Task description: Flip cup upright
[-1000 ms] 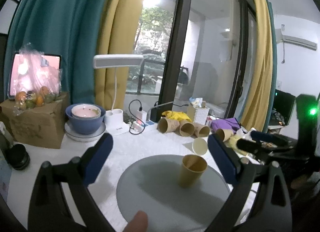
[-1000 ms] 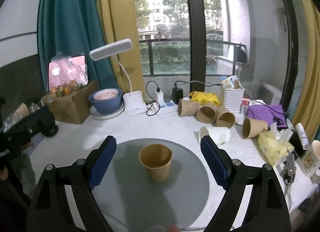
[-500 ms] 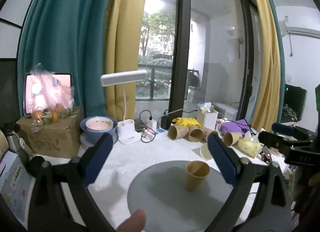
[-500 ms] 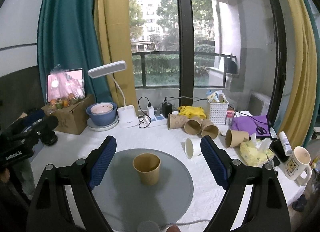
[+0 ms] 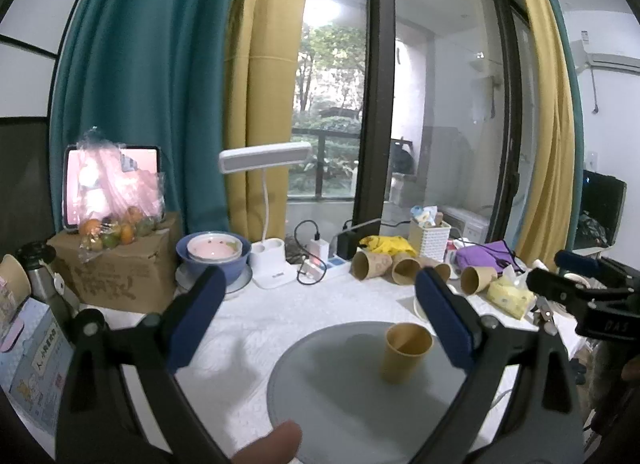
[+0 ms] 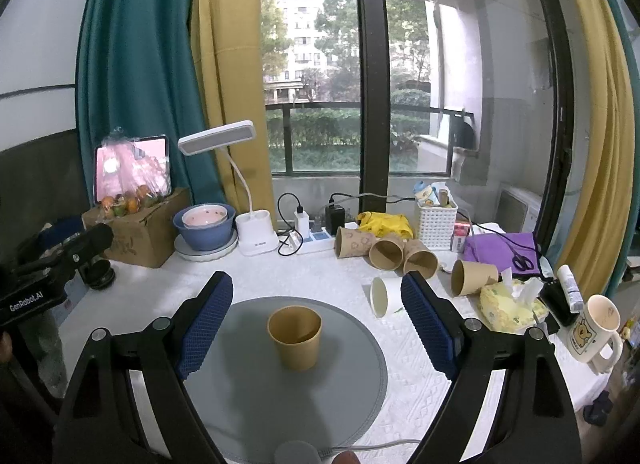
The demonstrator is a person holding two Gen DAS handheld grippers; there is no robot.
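Standing upright, empty: cup [image 6: 295, 338].

Both wrist views look toward the window from above the table's near edge, sharing the mat [image 5: 340, 376] [image 6: 248, 384], the left view angled rightward.

A table [image 6: 404, 348] under a white textured cloth carries a round grey mat [image 6: 256, 396] straight ahead of the right gripper, with a brown paper cup [image 6: 295, 338] upright on it. Beyond lie tipped paper cups [image 6: 386, 251], a lamp base [image 6: 257, 232], a power strip [image 6: 316, 242], a cardboard box [image 6: 140, 232] and a bear mug [image 6: 596, 328].
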